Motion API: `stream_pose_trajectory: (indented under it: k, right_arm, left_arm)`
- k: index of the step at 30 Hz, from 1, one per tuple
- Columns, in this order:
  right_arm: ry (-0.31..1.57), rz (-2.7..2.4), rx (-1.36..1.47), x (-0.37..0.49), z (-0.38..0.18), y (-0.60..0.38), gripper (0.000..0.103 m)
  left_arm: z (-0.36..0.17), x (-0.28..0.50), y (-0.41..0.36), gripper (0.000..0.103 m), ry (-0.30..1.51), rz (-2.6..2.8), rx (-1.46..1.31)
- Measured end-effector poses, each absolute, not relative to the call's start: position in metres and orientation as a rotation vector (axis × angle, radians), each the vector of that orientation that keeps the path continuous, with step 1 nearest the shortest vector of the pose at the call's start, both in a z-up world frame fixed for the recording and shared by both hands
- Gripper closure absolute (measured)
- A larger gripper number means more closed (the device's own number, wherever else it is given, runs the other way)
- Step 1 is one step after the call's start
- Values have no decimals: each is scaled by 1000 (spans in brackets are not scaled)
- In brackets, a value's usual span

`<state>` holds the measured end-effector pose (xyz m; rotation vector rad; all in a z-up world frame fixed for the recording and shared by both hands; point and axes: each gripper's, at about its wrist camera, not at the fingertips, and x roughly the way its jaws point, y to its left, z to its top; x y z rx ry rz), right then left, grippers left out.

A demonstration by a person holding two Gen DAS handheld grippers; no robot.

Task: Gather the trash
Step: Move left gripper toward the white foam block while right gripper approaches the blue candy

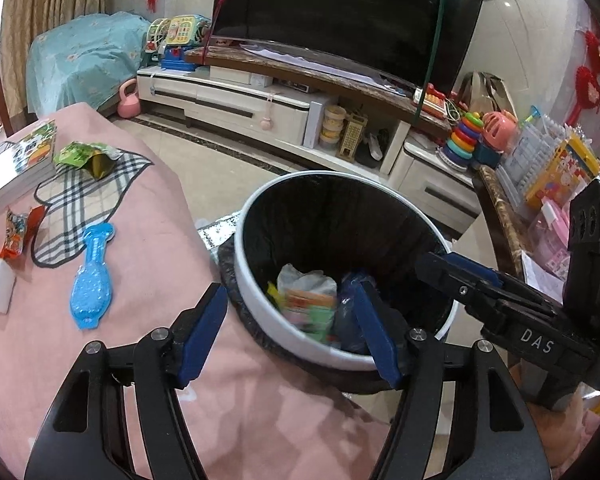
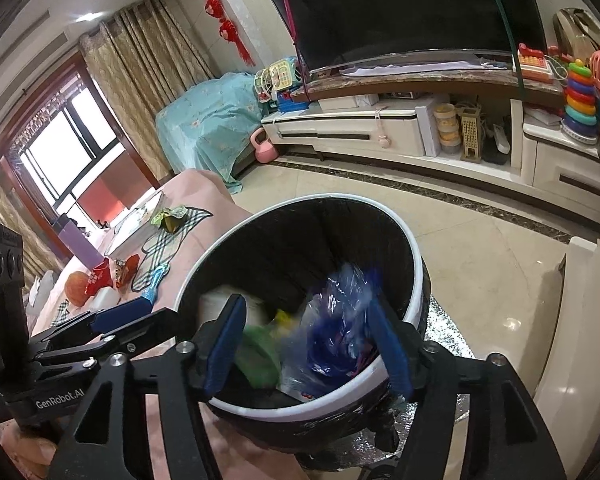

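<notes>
Both our grippers hover over the round white bin with the black liner, left gripper and right gripper spread apart, gripping nothing. Bin already holds crumpled wrappers and a blue plastic bag. Remaining green snack wrapper lies on the pink cloth, left of the bin (left gripper looks nearer).

A living room with glossy beige floor tiles edged by a dark border. A large black television stands on a white media cabinet. Gold patterned curtains frame a bright, red-framed window.
</notes>
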<state>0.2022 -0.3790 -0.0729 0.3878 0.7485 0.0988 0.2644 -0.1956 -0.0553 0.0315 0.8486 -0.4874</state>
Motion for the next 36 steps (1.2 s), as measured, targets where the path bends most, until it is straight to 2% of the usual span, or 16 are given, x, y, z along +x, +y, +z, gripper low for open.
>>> stream_pose_trajectory:
  k: [6, 21, 36]
  right_arm:
    - [731, 109, 400, 197, -67, -374, 27]
    - [683, 200, 356, 189, -51, -305, 14]
    - [740, 356, 266, 199, -61, -214, 12]
  left_arm:
    - [-60, 256, -165, 35, 848, -446, -7]
    - [-83, 238, -57, 35, 894, -255, -181]
    - [-98, 229, 27, 34, 907, -117, -277]
